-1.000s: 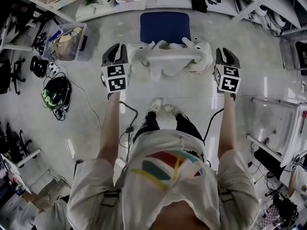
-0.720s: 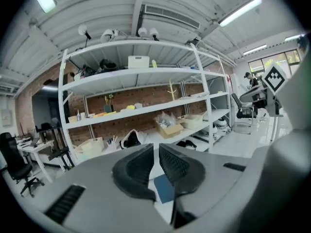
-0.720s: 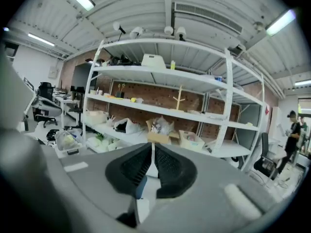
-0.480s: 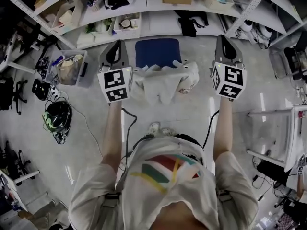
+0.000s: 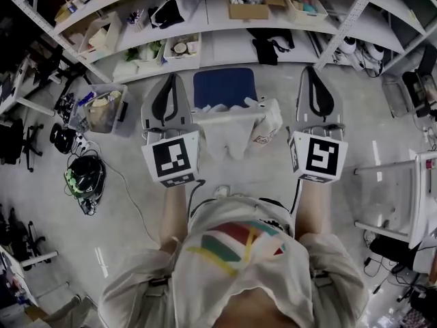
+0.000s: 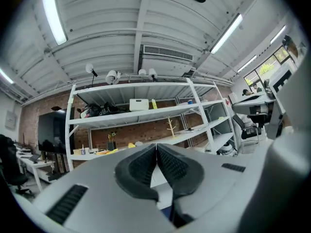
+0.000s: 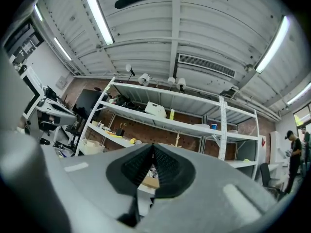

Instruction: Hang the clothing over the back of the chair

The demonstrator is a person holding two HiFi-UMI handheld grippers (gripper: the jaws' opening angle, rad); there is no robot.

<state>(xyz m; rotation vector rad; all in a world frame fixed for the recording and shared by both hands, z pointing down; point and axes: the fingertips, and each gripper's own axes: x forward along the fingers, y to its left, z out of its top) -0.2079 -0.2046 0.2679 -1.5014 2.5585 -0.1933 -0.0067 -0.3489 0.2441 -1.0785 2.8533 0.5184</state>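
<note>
A white garment (image 5: pixel 231 130) hangs stretched between my two grippers, in front of and above the blue chair (image 5: pixel 224 86) that stands by the shelving. My left gripper (image 5: pixel 171 80) holds its left end and my right gripper (image 5: pixel 315 74) its right end. Both are raised and tilted upward. In the left gripper view the pads (image 6: pixel 170 166) are pressed together, and my left gripper (image 6: pixel 156 152) points at shelves and ceiling. The right gripper view shows my right gripper (image 7: pixel 152 152) shut in the same way. Little of the cloth shows in either gripper view.
Metal shelving (image 5: pixel 205 19) with boxes and bins runs behind the chair. A clear storage bin (image 5: pixel 104 109) and a black helmet with cables (image 5: pixel 85 176) lie on the floor at left. A white frame (image 5: pixel 410 190) stands at right. The person's feet (image 5: pixel 220 191) are just behind the garment.
Both grippers have lifted the garment higher and closer to the head camera, tilting upward. The view has swung up, so more shelving shows behind the chair.
</note>
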